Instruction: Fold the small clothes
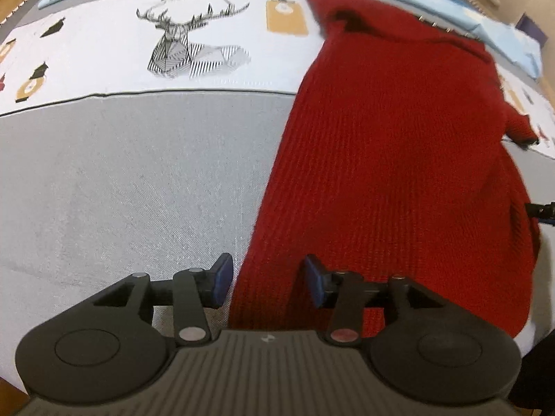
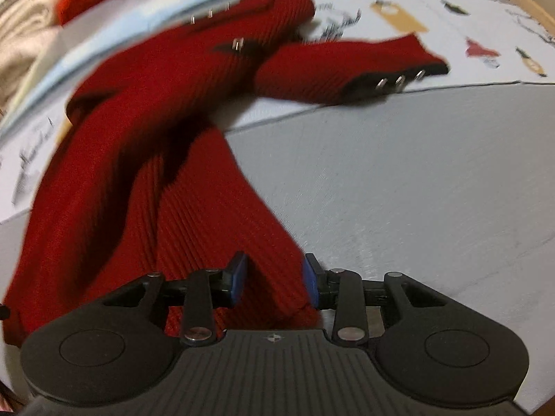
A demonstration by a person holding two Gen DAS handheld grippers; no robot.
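Left wrist view: grey woven cloth-covered counter (image 1: 138, 190), with a white printed panel carrying a geometric black-line deer head drawing (image 1: 180, 46) and an orange tag print (image 1: 286, 17) farther back. Left gripper (image 1: 265, 282) low over the counter, jaws apart with nothing clamped; its blue pads sit either side of the near left edge of the red ribbed knit sweater (image 1: 399, 156). Sweater lies spread on the counter right of centre and runs away toward a pale blue fabric strip (image 1: 451, 10) at the back.

Right wrist view: same red sweater (image 2: 156, 173) lies left and centre, blurred, one sleeve with a dark cuff and metal studs (image 2: 399, 83) stretched rightward onto the white panel. Right gripper (image 2: 274, 279) jaws apart, unclamped, straddling the sweater's near right corner. Bare grey counter (image 2: 416, 190) to the right.
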